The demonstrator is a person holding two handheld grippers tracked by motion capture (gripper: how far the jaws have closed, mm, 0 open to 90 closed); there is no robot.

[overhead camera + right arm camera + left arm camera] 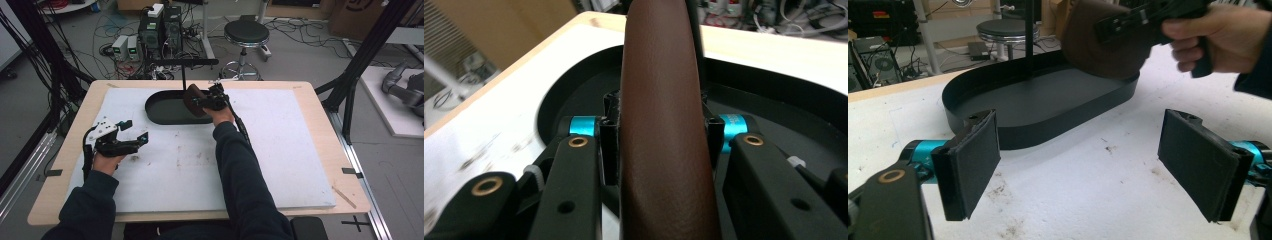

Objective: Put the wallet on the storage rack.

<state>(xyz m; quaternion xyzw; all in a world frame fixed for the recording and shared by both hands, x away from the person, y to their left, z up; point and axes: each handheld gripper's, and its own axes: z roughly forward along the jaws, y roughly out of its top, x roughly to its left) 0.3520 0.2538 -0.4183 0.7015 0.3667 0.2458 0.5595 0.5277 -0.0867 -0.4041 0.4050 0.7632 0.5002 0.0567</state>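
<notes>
The left gripper (134, 131) sits at the left side of the table (60, 150), above the white foam mat (280, 165), held in the person's left hand (107, 161). Its jaws stand wide apart with nothing between them. In the left gripper view, the two black pads (975, 160) face each other across bare, speckled mat, and the gripper points toward the tray.

The black oval tray (162, 117) lies on the mat near the far edge of the table, left of centre. It is shallow, with a low upright wall. A thin black post (183, 80) rises from inside the tray and carries a horizontal arm at its top.

The brown leather pouch (194, 100) is at the right end of the tray, held above the tray floor and clear of the mat. In the left gripper view, the pouch (1098, 42) hangs over the tray's far right rim.

The right gripper (212, 100) is clamped on the pouch. In the right gripper view, both pads press against the flanks of the pouch (661, 125), which stands upright and narrow between them, with the tray interior (774, 105) behind and below. The person's right hand (220, 116) holds this gripper just beside the tray's right end; the dark sleeve (240, 175) runs back across the mat toward the near edge.
</notes>
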